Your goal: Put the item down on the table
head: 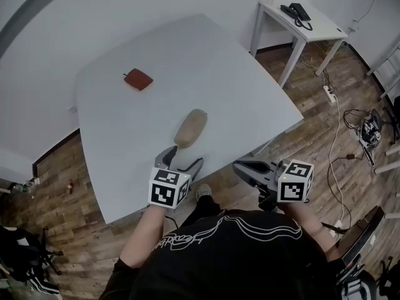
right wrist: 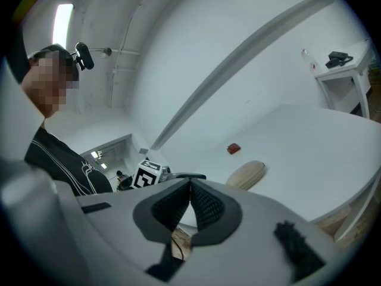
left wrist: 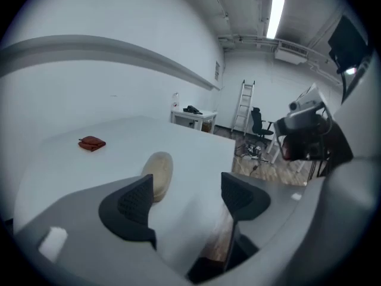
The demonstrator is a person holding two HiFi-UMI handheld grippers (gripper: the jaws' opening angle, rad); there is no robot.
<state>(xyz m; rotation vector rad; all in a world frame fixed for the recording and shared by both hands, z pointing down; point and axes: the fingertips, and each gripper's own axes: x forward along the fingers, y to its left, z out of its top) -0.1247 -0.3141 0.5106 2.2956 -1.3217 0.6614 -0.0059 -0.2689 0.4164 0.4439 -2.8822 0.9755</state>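
Observation:
A beige oval item (head: 190, 128) lies flat on the white table (head: 237, 92), near the front edge. My left gripper (head: 183, 161) sits just behind it, open, with nothing between its fingers. In the left gripper view the item (left wrist: 158, 170) shows just past the left finger (left wrist: 132, 204), partly hidden by it; my left gripper (left wrist: 187, 200) has only bare tabletop between its pads. My right gripper (head: 249, 169) hangs beyond the table's edge over the floor, shut and empty. The right gripper view shows my right gripper (right wrist: 190, 205) with its pads pressed together and the item (right wrist: 245, 174) beyond them.
A small red pouch (head: 138, 79) lies at the table's far left, also in the left gripper view (left wrist: 91, 143). A white side table (head: 325, 30) with a black phone (head: 296, 11) stands at the back right. Cables and a power strip (head: 329, 94) lie on the wooden floor.

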